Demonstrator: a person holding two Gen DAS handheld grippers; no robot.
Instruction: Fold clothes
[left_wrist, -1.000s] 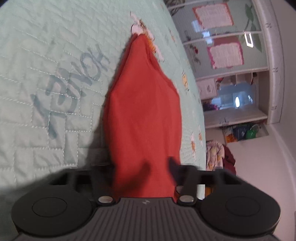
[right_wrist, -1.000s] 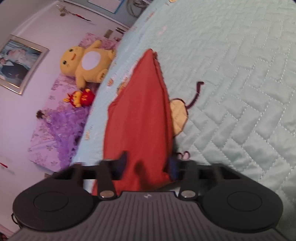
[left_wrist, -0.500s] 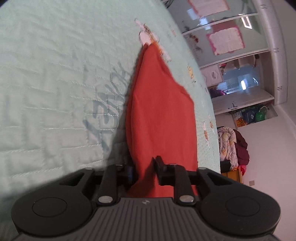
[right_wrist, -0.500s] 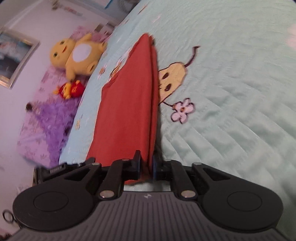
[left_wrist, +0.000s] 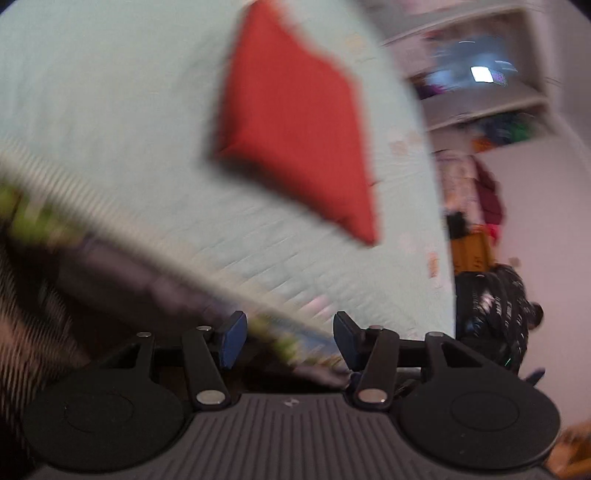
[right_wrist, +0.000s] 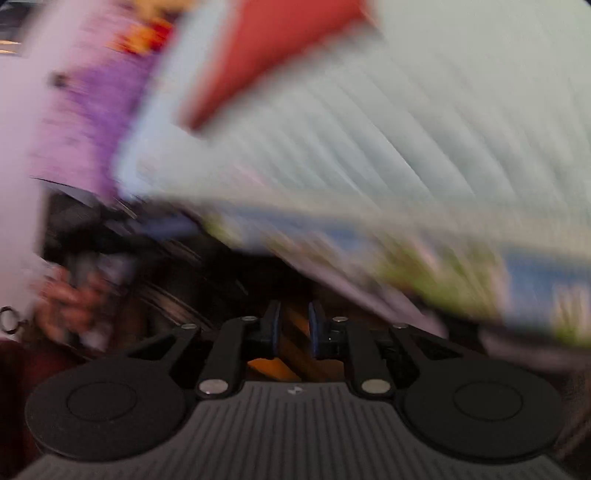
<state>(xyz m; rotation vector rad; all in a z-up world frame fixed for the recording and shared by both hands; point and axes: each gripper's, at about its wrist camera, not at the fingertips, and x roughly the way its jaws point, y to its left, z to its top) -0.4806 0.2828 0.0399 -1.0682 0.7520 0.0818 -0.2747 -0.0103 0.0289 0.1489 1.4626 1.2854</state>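
The red garment (left_wrist: 295, 122) lies folded into a flat panel on the mint quilt (left_wrist: 110, 110), well beyond both grippers. My left gripper (left_wrist: 288, 341) hangs back over the bed's edge, its jaws apart and opening, with nothing between them. In the right wrist view, which is badly blurred, only a corner of the red garment (right_wrist: 273, 48) shows at the top. My right gripper (right_wrist: 293, 328) is off the bed, its jaws a narrow gap apart and opening slightly, holding nothing.
A colourful green and blue bed border (right_wrist: 443, 266) crosses both views. Right of the bed stand white shelves (left_wrist: 480, 92), a clothes pile (left_wrist: 465, 184) and a black bag (left_wrist: 495, 302). A purple blanket (right_wrist: 85, 110) lies at the bed's left. A blurred hand (right_wrist: 70, 299) shows low left.
Both grippers have let go of the red garment and pulled back off the bed. The garment now lies flat on the quilt. The left jaws have spread wider.
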